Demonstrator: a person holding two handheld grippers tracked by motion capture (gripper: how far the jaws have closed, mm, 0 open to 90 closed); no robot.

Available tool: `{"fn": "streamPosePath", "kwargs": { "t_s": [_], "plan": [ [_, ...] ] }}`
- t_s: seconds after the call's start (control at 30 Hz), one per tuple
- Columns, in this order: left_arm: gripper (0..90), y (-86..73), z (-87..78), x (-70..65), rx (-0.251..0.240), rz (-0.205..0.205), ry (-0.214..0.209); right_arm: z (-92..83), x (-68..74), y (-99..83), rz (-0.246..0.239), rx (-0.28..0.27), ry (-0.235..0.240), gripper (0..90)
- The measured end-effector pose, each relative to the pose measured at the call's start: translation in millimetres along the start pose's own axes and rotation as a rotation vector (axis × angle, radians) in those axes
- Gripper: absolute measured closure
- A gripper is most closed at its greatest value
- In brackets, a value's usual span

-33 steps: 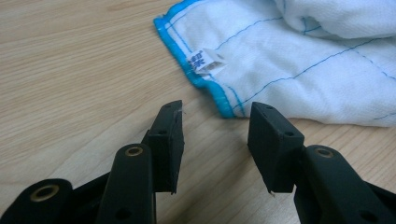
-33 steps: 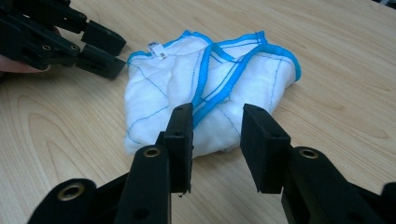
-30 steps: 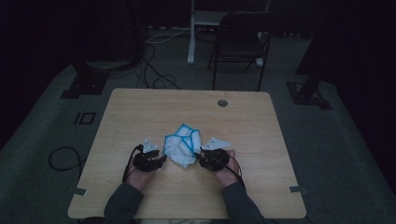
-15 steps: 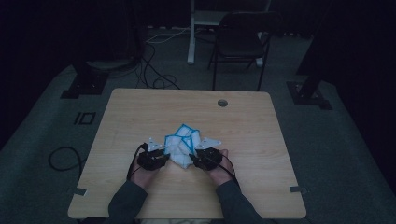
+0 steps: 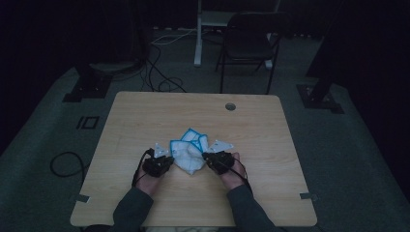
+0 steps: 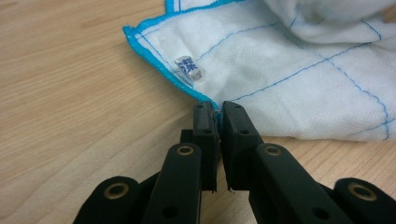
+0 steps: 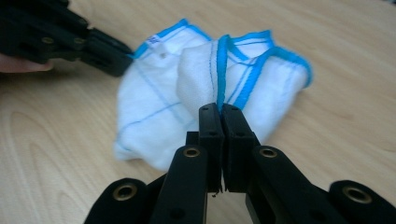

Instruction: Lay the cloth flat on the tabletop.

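A crumpled white cloth with blue edging lies on the wooden table between my two hands. My left gripper is at its left side; in the left gripper view its jaws have just been closing and now pinch the cloth's blue hem at their tips. My right gripper is at the cloth's right side; its jaws have just been closing too and grip a blue-edged fold of the cloth at my right gripper. The left gripper shows across the cloth in that view.
A round cable hole sits near the table's far edge. Beyond the table stand a dark chair and stand bases on the carpet, with a cable loop on the floor at the left.
Both hands have drawn in toward the cloth from either side. The jaws of both grippers have come together on its edges, and the cloth has bunched up a little between them.
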State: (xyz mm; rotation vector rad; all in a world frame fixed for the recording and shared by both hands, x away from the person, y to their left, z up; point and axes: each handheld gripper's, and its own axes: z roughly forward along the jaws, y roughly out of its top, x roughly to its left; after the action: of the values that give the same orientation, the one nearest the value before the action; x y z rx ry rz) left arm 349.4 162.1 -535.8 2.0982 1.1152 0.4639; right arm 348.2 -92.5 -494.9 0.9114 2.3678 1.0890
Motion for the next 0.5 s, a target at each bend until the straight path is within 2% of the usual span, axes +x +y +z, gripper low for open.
{"fn": "streamPosePath", "kwargs": {
  "t_s": [0.23, 0.5],
  "plan": [
    [85.5, 1.9, -6.2, 4.9, -0.01, -0.004, 0.02, -17.0, -19.7, 1.3, 0.021, -0.019, -0.049, 88.8],
    [85.5, 1.4, -9.4, 7.5, -0.01, -0.006, 0.029, -26.9, -32.7, -3.9, 0.038, -0.014, -0.08, 88.8]
  ]
}}
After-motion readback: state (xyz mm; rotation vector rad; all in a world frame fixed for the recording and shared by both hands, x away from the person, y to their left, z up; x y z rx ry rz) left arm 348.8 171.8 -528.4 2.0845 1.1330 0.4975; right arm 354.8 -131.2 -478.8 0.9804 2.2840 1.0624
